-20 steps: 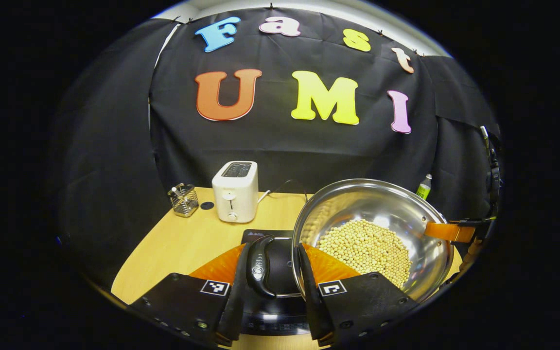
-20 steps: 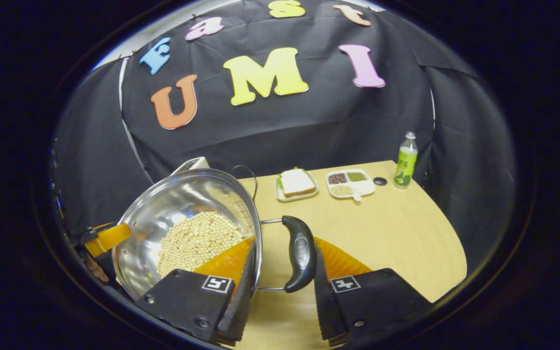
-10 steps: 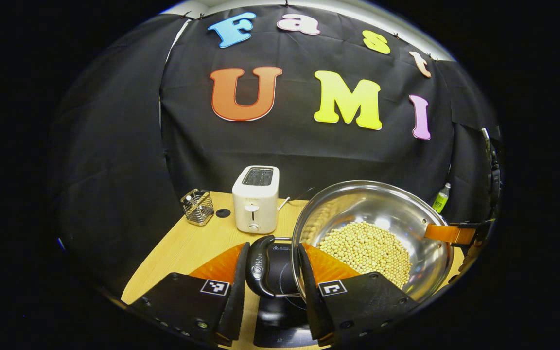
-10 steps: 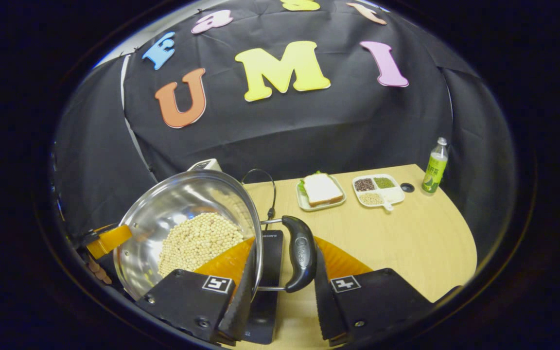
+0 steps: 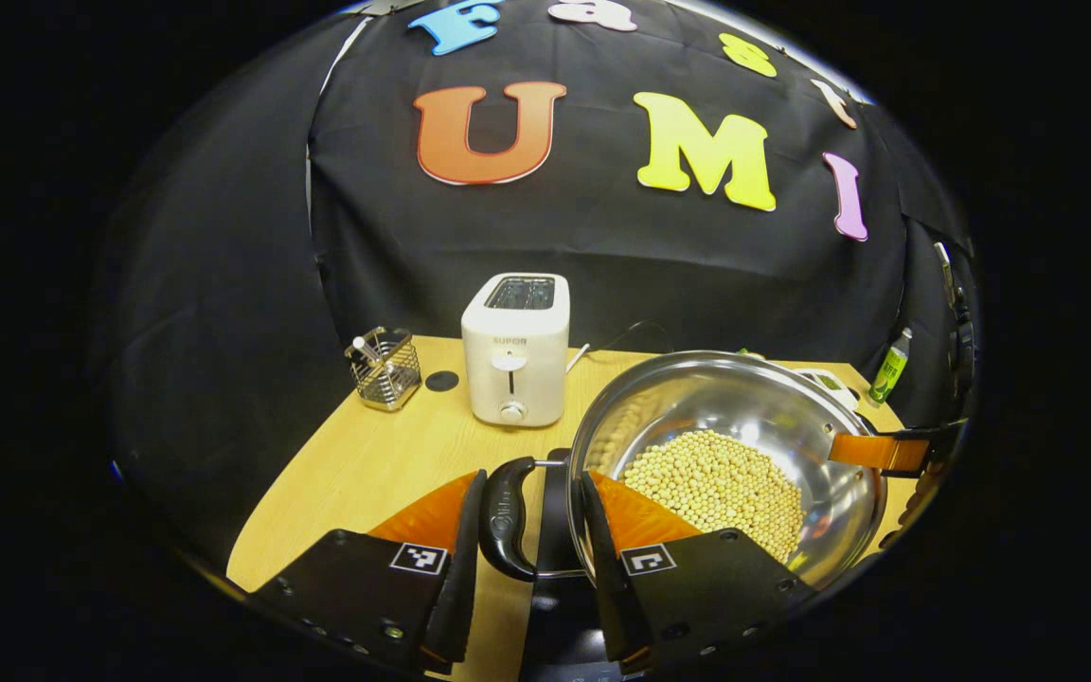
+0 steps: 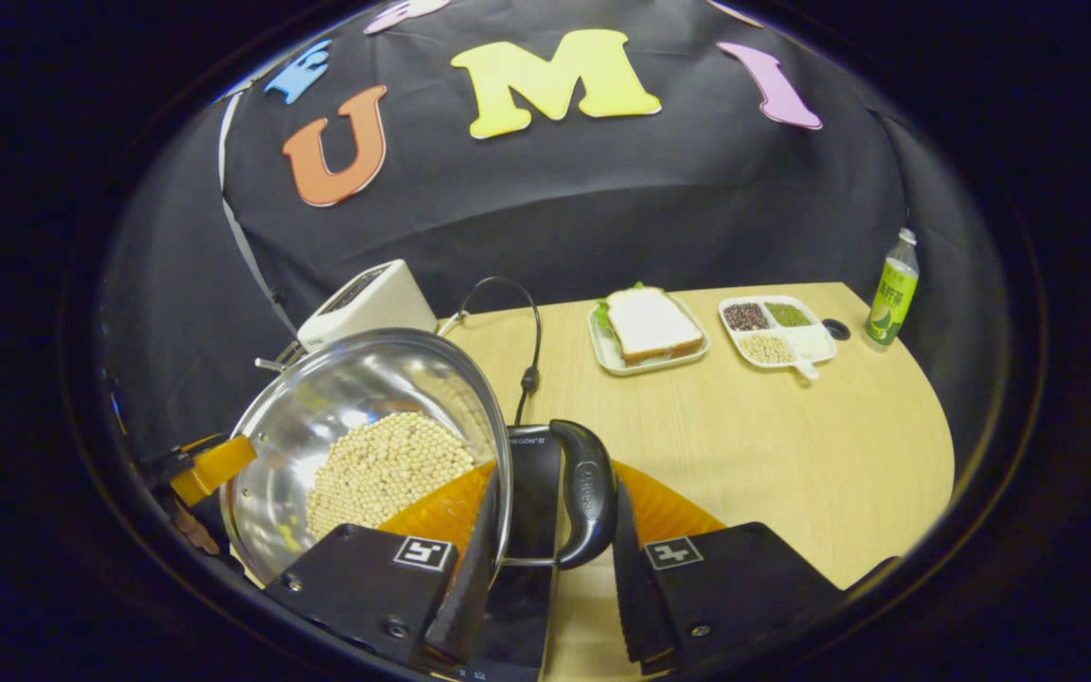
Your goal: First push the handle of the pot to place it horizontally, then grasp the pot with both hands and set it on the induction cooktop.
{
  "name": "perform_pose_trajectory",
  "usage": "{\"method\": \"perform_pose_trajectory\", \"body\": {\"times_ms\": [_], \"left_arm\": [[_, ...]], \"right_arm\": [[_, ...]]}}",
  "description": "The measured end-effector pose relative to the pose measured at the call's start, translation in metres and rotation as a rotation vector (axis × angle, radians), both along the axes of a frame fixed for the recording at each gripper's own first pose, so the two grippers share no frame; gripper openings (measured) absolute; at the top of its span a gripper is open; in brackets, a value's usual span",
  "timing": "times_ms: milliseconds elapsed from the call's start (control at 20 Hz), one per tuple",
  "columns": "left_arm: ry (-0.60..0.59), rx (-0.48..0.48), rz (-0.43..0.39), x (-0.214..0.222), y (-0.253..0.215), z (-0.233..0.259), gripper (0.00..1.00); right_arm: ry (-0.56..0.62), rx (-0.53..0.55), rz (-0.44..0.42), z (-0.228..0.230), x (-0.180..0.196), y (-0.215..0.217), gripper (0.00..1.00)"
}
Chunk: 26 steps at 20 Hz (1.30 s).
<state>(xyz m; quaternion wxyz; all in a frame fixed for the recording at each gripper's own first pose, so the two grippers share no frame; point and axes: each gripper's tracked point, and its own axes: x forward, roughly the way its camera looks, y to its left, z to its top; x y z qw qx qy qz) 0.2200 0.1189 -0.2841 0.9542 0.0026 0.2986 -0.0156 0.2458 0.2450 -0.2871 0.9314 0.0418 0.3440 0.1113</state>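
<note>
two grippers [image 5: 528, 530] [image 6: 550, 530], each clamped on one pot [image 5: 744, 417] handle [image 5: 506, 516] [image 6: 585, 493].

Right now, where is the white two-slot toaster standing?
In the left gripper view the white two-slot toaster stands at the table's back, between the wire basket and the steel pot of beans.
</note>
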Motion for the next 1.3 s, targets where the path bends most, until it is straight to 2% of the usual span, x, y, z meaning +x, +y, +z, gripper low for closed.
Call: {"method": "perform_pose_trajectory", "body": {"times_ms": [250, 650, 700, 750, 800, 850, 1100, 1150, 1200, 1250, 1300], "left_arm": [[0.031, -0.004, -0.008, 0.0, 0.003, -0.025, 0.52], [0.014, -0.037, -0.028, 0.001, 0.004, -0.033, 0.52], [0.009, -0.036, -0.029, 0.002, 0.004, -0.033, 0.43], [0.008, -0.031, -0.031, 0.001, 0.004, -0.034, 0.54], [0.003, -0.026, -0.035, 0.001, 0.004, -0.033, 0.44], [0.005, -0.023, -0.036, 0.0, 0.004, -0.034, 0.54], [-0.012, -0.026, -0.01, 0.002, 0.01, -0.034, 0.63], [-0.02, -0.011, 0.003, 0.001, 0.015, -0.035, 0.6], [-0.028, 0.002, 0.016, 0.0, 0.018, -0.034, 0.72], [-0.033, 0.006, 0.021, -0.002, 0.019, -0.032, 0.89], [-0.043, 0.002, 0.026, -0.007, 0.018, -0.028, 0.97]], "right_arm": [[0.034, -0.013, -0.001, -0.025, 0.003, 0.005, 0.59], [-0.023, 0.028, -0.009, -0.025, 0.006, 0.002, 0.62], [-0.035, 0.023, -0.008, -0.025, 0.007, 0.003, 0.63], [-0.048, 0.017, -0.007, -0.025, 0.008, 0.002, 0.64], [-0.058, 0.018, -0.012, -0.025, 0.008, 0.002, 0.65], [-0.069, 0.025, -0.022, -0.025, 0.009, 0.002, 0.65], [-0.105, 0.05, -0.02, -0.025, 0.002, -0.002, 0.77], [-0.108, 0.065, -0.019, -0.024, -0.001, -0.002, 0.79], [-0.108, 0.063, -0.022, -0.024, -0.005, -0.005, 0.84], [-0.118, 0.064, -0.029, -0.021, -0.009, -0.01, 0.88], [-0.127, 0.059, -0.032, -0.018, -0.013, -0.014, 0.94]]}}
